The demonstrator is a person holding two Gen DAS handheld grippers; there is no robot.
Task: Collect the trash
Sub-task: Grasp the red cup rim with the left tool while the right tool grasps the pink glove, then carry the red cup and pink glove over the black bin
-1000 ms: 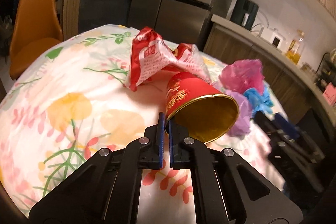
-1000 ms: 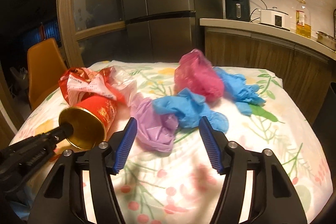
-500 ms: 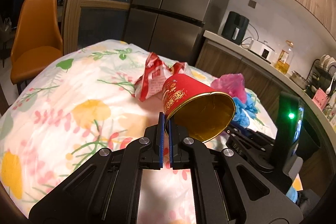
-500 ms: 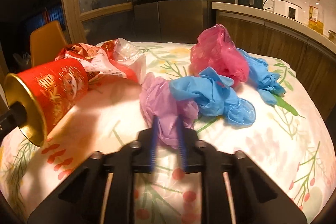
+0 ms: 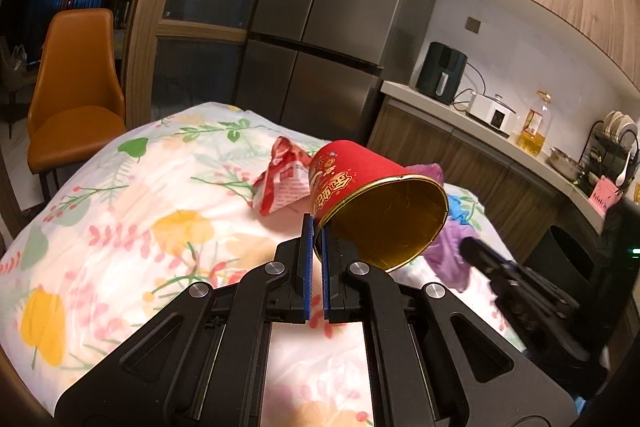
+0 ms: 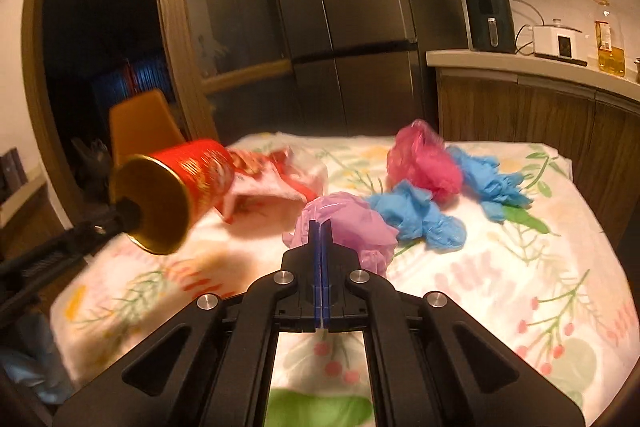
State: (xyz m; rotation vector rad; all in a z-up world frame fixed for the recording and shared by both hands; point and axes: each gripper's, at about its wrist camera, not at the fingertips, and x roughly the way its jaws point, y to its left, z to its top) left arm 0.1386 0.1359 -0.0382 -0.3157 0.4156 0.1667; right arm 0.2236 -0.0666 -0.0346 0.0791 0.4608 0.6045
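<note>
Left claw (image 5: 315, 227): pressed together on the rim of the red paper cup with gold lining (image 5: 372, 195), held tilted above the table (image 5: 120, 219).
Right claw (image 6: 321, 227): pinching the near edge of the crumpled purple plastic bag (image 6: 352, 223).
Other trash: red-and-white wrapper (image 6: 272, 179), blue gloves (image 6: 420, 215), pink bag (image 6: 424, 159), all mid-table.
Edges: floral cloth bare toward the near edge.
</note>
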